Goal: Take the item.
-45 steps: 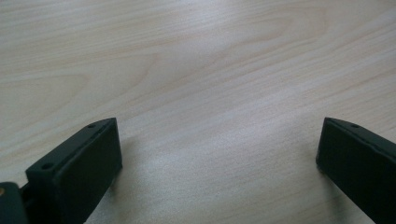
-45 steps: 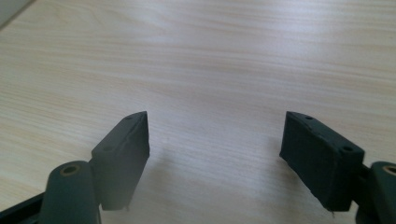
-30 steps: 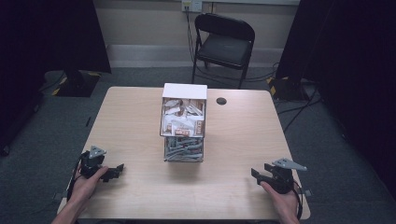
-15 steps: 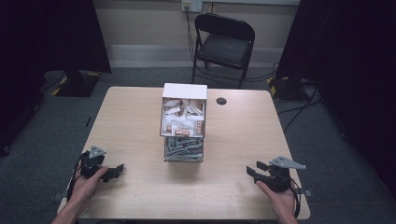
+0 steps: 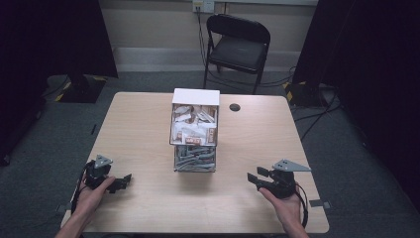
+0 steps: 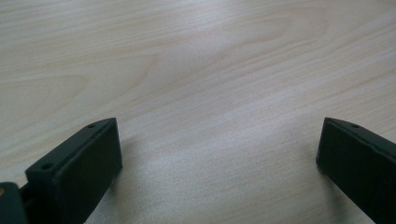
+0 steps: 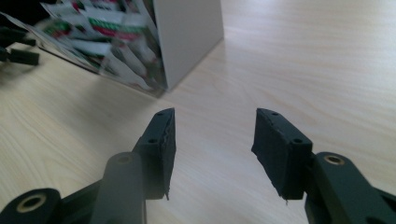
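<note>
1. Where the forearms enter at the near edge of the pale wooden table (image 5: 148, 124), each hand grips a black two-jaw gripper; both arms are cut off by the frame.
2. Left gripper (image 5: 120, 182), near the table's left front corner: jaws spread wide with nothing between them. In the left gripper view they (image 6: 217, 154) frame bare wood grain, and both are partly cut off by the frame.
3. Right gripper (image 5: 255, 179), near the right front corner: jaws moderately apart and empty, seen in the right gripper view (image 7: 212, 135) above the tabletop.
4. Clear-fronted white dispenser box of paper sachets (image 5: 194, 130), standing at mid-table between the grippers and beyond them, well apart from both. Sachet print is too small to read; its lower compartment holds greyish items hard to identify. In the right gripper view the box (image 7: 187, 37) is cropped at the top.
5. Small dark round disc (image 5: 235, 107), on the table behind the box; its nature is unclear.
6. Black folding chair (image 5: 237, 47), beyond the far edge, on grey carpet.
</note>
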Available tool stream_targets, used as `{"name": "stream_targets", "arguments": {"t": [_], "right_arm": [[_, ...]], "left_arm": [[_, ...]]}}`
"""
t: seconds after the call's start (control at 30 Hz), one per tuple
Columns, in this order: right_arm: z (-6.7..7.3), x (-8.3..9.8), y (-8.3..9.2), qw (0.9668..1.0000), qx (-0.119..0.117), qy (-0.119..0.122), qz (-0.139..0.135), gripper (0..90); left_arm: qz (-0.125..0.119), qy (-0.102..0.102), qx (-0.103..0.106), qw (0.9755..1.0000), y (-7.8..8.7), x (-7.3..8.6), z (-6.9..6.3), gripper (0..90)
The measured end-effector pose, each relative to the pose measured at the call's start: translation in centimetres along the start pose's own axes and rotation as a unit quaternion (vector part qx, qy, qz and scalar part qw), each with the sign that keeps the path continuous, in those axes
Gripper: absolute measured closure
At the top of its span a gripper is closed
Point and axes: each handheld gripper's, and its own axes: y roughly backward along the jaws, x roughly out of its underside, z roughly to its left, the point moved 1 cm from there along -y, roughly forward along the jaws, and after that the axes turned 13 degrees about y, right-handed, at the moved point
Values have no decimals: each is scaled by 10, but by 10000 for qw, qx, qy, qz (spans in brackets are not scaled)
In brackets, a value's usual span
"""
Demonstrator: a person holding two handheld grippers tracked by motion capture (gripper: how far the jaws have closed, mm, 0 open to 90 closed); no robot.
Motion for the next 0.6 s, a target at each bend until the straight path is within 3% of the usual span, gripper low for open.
{"name": "stream_targets", "arguments": {"t": [0.07,0.17,0.27,0.43,0.6], "right_arm": [[5,-5,-3,9998,-199,-14,-26,528],[14,-11,-9,9995,-241,223,13,531],[20,-16,-12,9989,-385,263,1,549],[30,-24,-16,9972,-413,629,41,538],[40,-29,-24,9954,-657,691,-2,550]], "left_arm": [[3,-4,-2,10000,0,0,0,0],[-4,-4,-5,10000,0,0,0,0],[3,-4,-2,10000,0,0,0,0],[1,-2,-3,10000,0,0,0,0],[-5,-3,-7,10000,0,0,0,0]]}}
